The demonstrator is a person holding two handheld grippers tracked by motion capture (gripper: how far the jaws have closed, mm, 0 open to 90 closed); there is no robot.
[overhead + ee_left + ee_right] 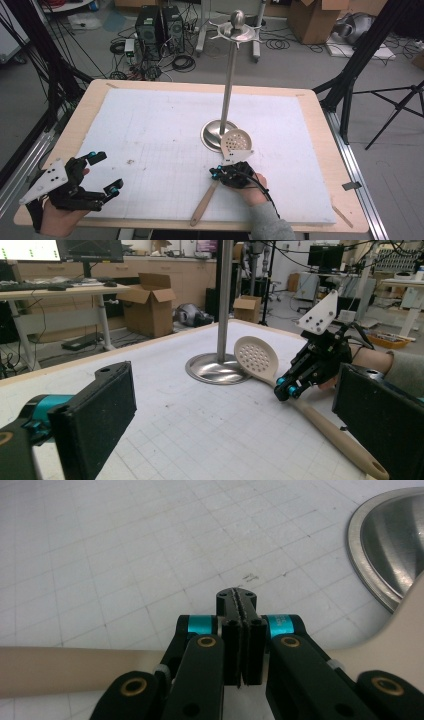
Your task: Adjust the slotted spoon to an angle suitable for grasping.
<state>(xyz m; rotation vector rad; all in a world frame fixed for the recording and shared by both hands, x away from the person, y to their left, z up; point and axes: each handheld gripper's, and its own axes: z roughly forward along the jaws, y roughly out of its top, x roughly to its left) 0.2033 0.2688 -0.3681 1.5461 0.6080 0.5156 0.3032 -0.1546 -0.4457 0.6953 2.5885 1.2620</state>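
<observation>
A cream slotted spoon (236, 140) lies on the white mat, its head leaning on the round base of a metal hook stand (228, 85) and its wooden handle (202, 204) running toward the front edge. My right gripper (215, 173) hovers low over the handle just behind the head, jaws shut together with nothing between them. In the right gripper view the shut gripper (236, 599) crosses above the handle (75, 670), with the stand base (395, 545) at the right. My left gripper (106, 172) is open at the front left. Its view shows the spoon (256, 357) and the right gripper (287, 388).
The white gridded mat (150, 125) covers a wooden table (320, 120). Beyond the far edge, computer towers (159, 25), cables and cardboard boxes (315, 17) sit on the floor. Black tripod legs (395, 107) stand to the right of the table.
</observation>
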